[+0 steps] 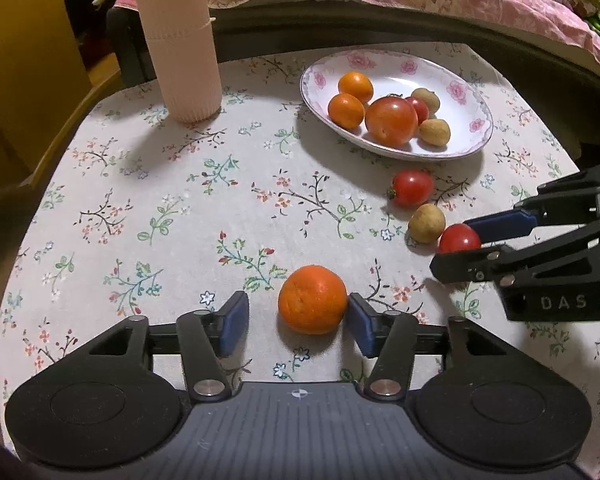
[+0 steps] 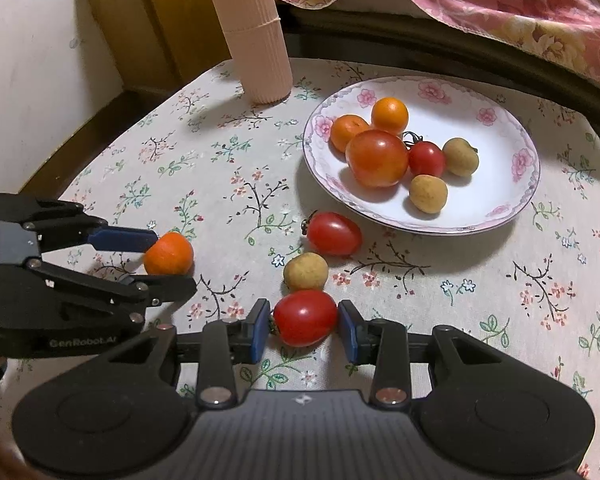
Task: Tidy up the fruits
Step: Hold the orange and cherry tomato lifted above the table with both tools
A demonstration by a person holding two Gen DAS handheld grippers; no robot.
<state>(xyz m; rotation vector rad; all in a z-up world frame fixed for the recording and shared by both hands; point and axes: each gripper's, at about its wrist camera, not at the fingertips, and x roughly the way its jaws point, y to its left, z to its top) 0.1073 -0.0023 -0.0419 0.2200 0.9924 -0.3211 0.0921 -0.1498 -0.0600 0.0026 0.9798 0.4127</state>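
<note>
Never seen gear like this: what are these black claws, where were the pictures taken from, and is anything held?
They are hand-held grippers, one in each hand, each with a camera looking along its jaws. One picture is from the left gripper, whose open jaws straddle an orange on the cloth. The other is from the right gripper, jaws close around a tomato; whether they squeeze is unclear. A second tomato and a brown fruit lie loose; a plate holds six more.

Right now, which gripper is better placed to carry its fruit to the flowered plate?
Right. The right gripper closely brackets a small red tomato, nearer the flowered white plate. The left gripper stands wider around the orange mandarin, farther away.
</note>
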